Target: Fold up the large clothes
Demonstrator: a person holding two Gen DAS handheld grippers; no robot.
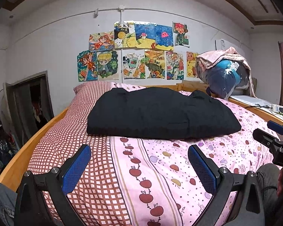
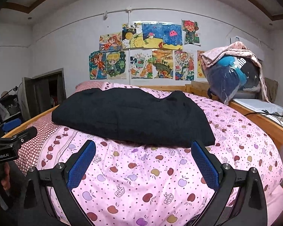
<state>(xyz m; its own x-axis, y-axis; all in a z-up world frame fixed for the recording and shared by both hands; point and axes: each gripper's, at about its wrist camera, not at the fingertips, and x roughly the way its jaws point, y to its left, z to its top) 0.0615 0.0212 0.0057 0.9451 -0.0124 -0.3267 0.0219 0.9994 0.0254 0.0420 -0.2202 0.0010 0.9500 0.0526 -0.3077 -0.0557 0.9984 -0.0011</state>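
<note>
A black garment (image 1: 160, 113) lies folded into a thick rectangle in the middle of the bed; it also shows in the right wrist view (image 2: 134, 116). My left gripper (image 1: 139, 150) is open and empty, held above the bedcover a short way in front of the garment's near edge. My right gripper (image 2: 143, 146) is open and empty, its fingertips just short of the garment's near edge. The right gripper's body shows at the right edge of the left wrist view (image 1: 273, 141). The left gripper's body shows at the left edge of the right wrist view (image 2: 11, 143).
The bed has a pink fruit-print cover (image 2: 151, 179) with a red checked part (image 1: 81, 131) and a wooden frame (image 1: 28, 150). A plastic bag of bedding under a pink blanket (image 1: 224, 73) sits at the back right. A ledge with cables (image 2: 269, 113) runs along the right. A doorway (image 1: 32, 98) is at left.
</note>
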